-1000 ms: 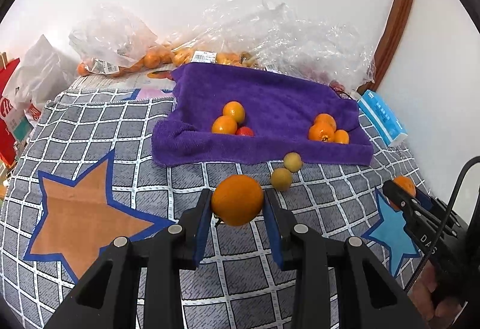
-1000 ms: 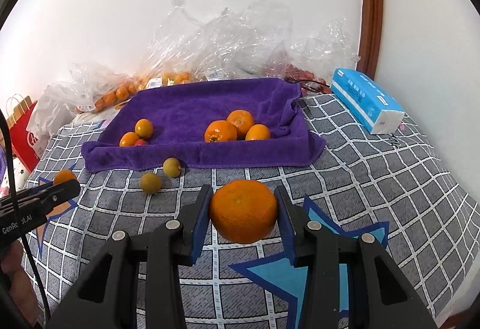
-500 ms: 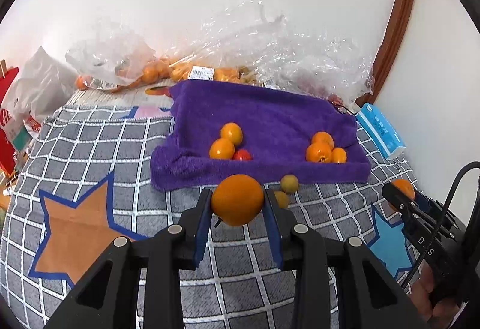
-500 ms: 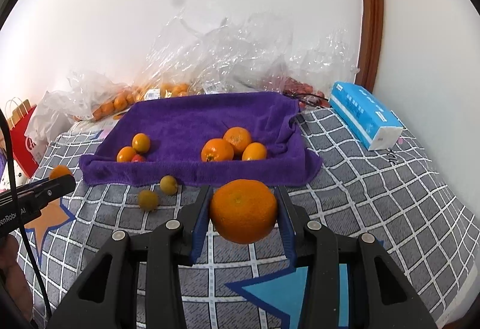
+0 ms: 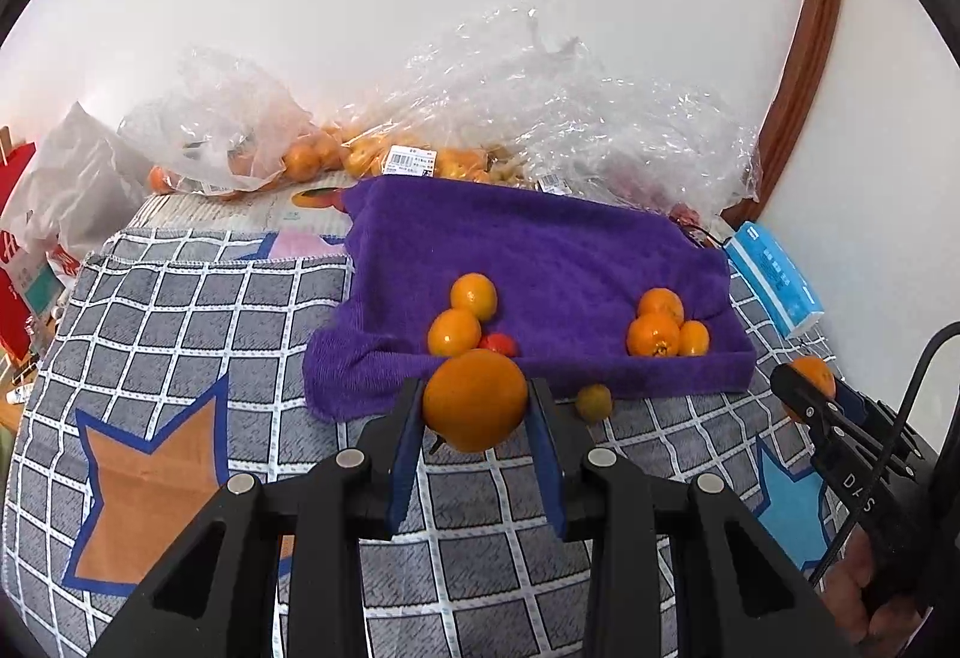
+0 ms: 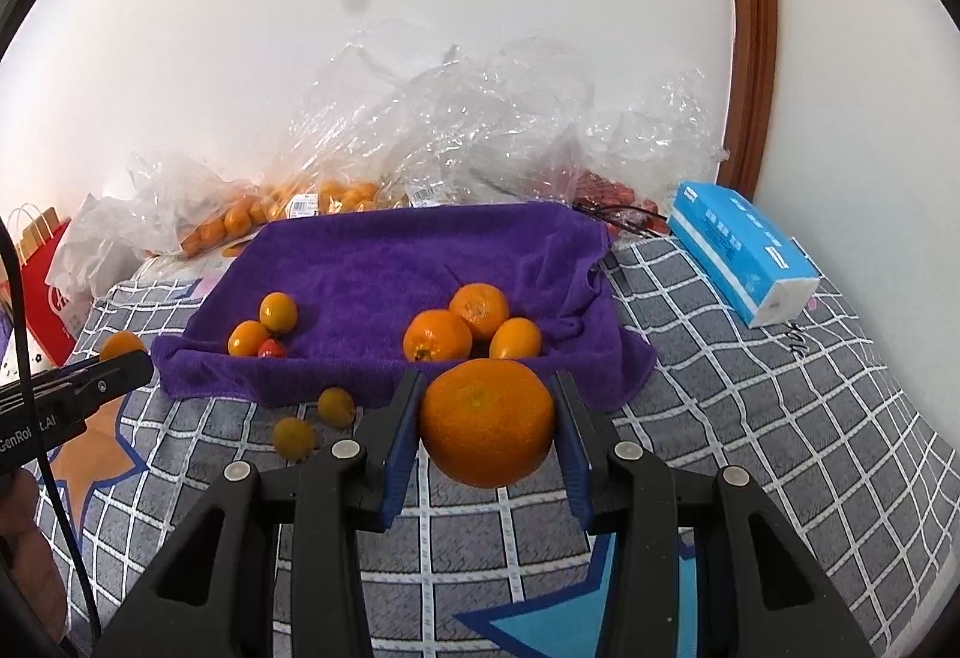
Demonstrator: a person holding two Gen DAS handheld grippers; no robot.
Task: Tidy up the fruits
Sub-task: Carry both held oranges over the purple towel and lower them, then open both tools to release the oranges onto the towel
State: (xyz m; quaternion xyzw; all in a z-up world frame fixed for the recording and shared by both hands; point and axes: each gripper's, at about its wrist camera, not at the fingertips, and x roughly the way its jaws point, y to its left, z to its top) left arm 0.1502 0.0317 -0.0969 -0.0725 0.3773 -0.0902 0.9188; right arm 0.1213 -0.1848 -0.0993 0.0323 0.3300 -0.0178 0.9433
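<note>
Above the checked cloth [image 5: 180, 310], just short of the purple towel [image 5: 540, 250], both tools carry fruit. Left tool [image 5: 474, 421] pinches a small orange [image 5: 474, 399] between its blue pads, clear of the cloth. Right tool [image 6: 486, 427] pinches a bigger, flatter orange [image 6: 486, 421] the same way; pads press the sides at the widest part, likely so the round fruit can't roll out.

Towel looks like the sorting spot. Its front edge is rolled up into a lip, which probably stops fruit rolling off. Two piles sit on it: a left pile [image 6: 264, 328] of two small oranges touching a small red fruit, and a right pile [image 6: 474, 325] of three larger oranges touching each other. So fruit seems grouped by size or kind. Each tool lines up roughly with one pile, left with the small ones, right with the big ones; my guess is each orange goes to its match.

Two greenish-yellow fruits [image 6: 315, 421] lie loose on the cloth just in front of the towel, not yet sorted. Plastic bags [image 5: 372, 142] with more fruit sit behind the towel by the wall. Blue tissue pack [image 6: 741, 250] lies right of the towel, not involved.
</note>
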